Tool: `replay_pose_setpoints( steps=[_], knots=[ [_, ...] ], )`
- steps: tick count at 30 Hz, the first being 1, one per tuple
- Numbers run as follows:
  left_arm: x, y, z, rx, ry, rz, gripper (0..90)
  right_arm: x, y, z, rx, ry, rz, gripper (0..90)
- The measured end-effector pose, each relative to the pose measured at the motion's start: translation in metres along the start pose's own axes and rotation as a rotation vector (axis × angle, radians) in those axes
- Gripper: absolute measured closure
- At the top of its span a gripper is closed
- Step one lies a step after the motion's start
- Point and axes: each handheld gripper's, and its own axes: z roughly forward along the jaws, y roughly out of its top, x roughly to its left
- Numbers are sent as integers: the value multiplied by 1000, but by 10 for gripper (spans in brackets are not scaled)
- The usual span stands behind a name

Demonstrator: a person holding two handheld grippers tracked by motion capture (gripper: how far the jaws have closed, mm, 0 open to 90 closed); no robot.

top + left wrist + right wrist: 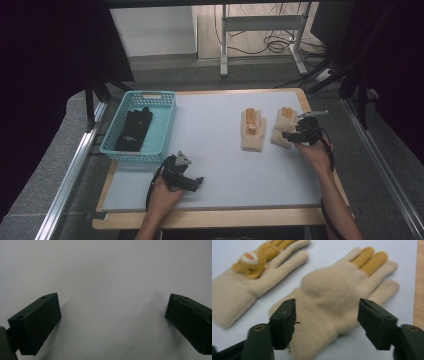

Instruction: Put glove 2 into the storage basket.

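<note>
On the table: two beige gloves; one basket.

On the tabletop, which has a pale grey-white surface and a wooden edge, a light blue plastic basket with a lattice wall stands at the far left corner. Inside the basket lies a black glove, flat on the bottom. Behind the tabletop, on the floor, stands a white metal frame with black cables lying in loops near its foot, and a silver metal rail runs along the left side of the tabletop.
</note>
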Motion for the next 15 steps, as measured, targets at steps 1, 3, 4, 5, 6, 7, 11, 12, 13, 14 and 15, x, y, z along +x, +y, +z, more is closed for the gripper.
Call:
replay_pose_setpoints(
  steps=[1, 3, 4, 5, 6, 7, 11, 12, 13, 14, 15],
  knots=[
    [0, 0, 0, 0, 0, 0, 5, -2, 2, 2, 2, -5, 0, 350],
    [0, 0, 0, 0, 0, 0, 5, -7, 6, 6, -2, -11, 2, 384],
    [0, 0, 0, 0, 0, 0, 5, -9, 7, 8, -4, -7, 7, 385],
    [0, 0, 0, -2, 0, -2, 5, -10, 9, 9, -4, -6, 11, 385],
    [0, 0, 0, -2, 0, -2, 5, -11, 11, 11, -6, -6, 10, 385],
    [0, 0, 0, -1, 1, -1, 6, -12, 12, 13, -12, -6, 7, 379],
    [0, 0, 0, -1, 0, 0, 6, -12, 20, 24, -27, -32, -8, 299],
    [0, 0, 0, -1, 0, 0, 6, -12, 21, 28, -26, -39, -8, 279],
    [0, 0, 0, -1, 0, 0, 6, -12, 22, 30, -19, -41, -12, 267],
    [0, 0, 0, -1, 0, 0, 6, -12, 23, 34, -13, -40, -14, 259],
    [0, 0, 0, -1, 0, 0, 6, -12, 23, 37, -7, -39, -17, 257]
  ],
)
